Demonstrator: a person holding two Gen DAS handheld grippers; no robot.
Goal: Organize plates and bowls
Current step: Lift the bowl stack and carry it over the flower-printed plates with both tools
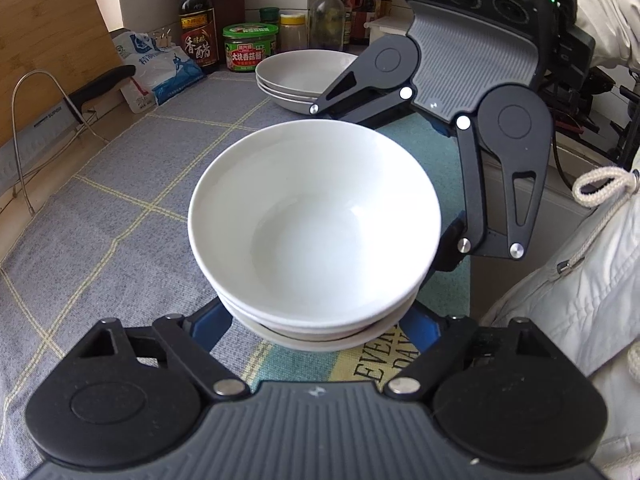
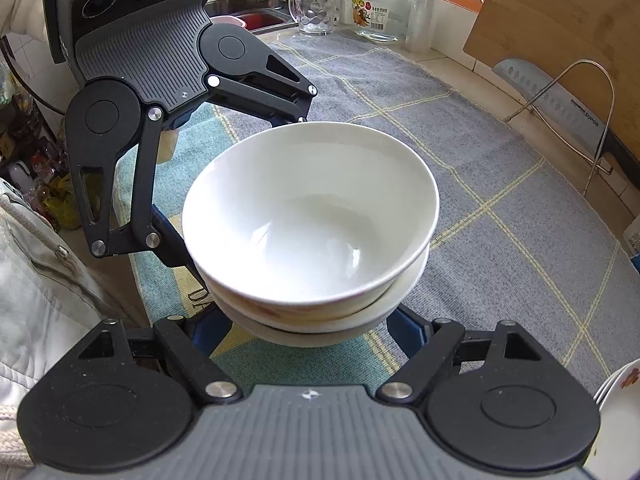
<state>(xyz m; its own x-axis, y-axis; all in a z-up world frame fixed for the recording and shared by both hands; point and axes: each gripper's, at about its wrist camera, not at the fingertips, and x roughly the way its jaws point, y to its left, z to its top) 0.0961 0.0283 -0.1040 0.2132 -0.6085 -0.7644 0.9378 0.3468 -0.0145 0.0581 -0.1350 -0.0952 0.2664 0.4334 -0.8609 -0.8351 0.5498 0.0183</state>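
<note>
A stack of white bowls (image 1: 316, 232) fills the middle of both wrist views (image 2: 312, 220), the top one slightly askew. My left gripper (image 1: 316, 332) has its blue fingers spread wide around the base of the stack from one side. My right gripper (image 2: 312, 332) does the same from the opposite side; it shows in the left wrist view (image 1: 404, 184) behind the stack. The fingertips are hidden under the bowls. Whether the stack rests on the cloth or is lifted is unclear. A stack of white deep plates (image 1: 300, 76) sits further back.
A grey checked cloth (image 1: 120, 208) covers the counter. Sauce bottles and jars (image 1: 248, 46) line the back wall. A cutting board, cleaver and wire rack (image 2: 560, 96) stand at one side. A glass mug (image 2: 314, 8) and jar are near the sink. A patterned plate edge (image 2: 620, 408) sits at lower right.
</note>
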